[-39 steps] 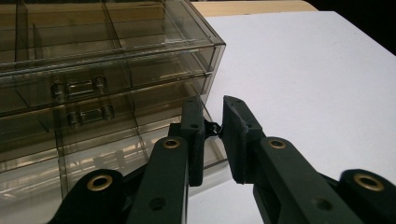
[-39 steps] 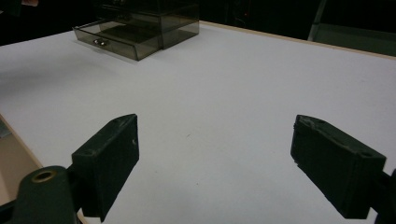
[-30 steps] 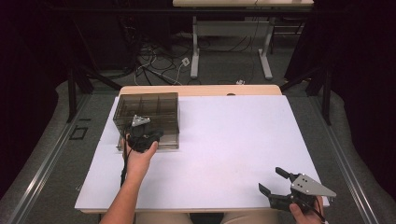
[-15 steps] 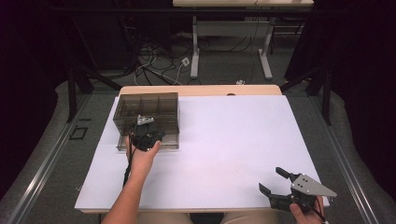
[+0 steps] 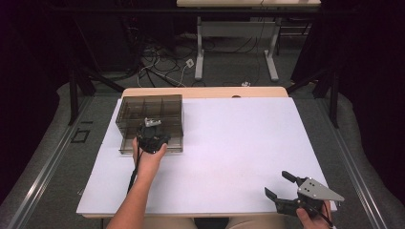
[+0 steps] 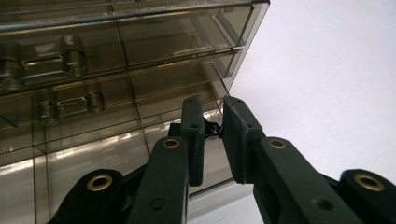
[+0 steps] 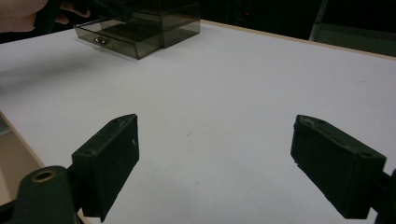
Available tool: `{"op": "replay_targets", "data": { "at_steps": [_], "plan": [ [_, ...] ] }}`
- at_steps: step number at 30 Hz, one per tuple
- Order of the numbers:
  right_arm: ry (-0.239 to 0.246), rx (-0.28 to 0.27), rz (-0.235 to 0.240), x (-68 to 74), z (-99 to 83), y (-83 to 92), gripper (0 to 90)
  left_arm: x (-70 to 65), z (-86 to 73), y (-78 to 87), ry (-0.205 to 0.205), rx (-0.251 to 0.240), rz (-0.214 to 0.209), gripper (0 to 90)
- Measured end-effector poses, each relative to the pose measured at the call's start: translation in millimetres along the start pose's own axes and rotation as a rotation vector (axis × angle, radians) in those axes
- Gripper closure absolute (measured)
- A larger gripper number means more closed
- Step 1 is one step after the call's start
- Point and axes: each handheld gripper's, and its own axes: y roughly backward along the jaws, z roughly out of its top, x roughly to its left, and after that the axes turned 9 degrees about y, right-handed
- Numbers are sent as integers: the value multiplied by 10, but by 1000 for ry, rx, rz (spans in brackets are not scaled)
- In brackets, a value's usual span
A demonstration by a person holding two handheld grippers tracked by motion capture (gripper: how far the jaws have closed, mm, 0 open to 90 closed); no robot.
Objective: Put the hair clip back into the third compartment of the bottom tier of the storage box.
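Hiding between left gripper (image 6: 214,128) jaws, small dark item, smoky drawer box (image 6: 116,70) behind

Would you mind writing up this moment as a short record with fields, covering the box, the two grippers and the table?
work in hand: left gripper at the smoked plastic drawer box, near its front right corner
left gripper state: jaws shut; whether they pinch anything cannot be told
drawer: bottom drawer stands pulled out a little, seen in the right gripper view
right gripper: open, empty, apart from the box at the table's near right corner
table: white top, wooden edge
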Motion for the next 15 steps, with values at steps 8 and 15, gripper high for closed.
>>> {"op": "replay_targets", "data": {
  "at_steps": [8, 15],
  "plan": [
    [-8, 8, 6, 9, 0, 4, 147, -30, -32, -99, -1, 13, 1, 792],
    [-9, 8, 6, 8, 1, 5, 148, -17, -47, -146, -3, 29, 6, 791]
  ]
}}
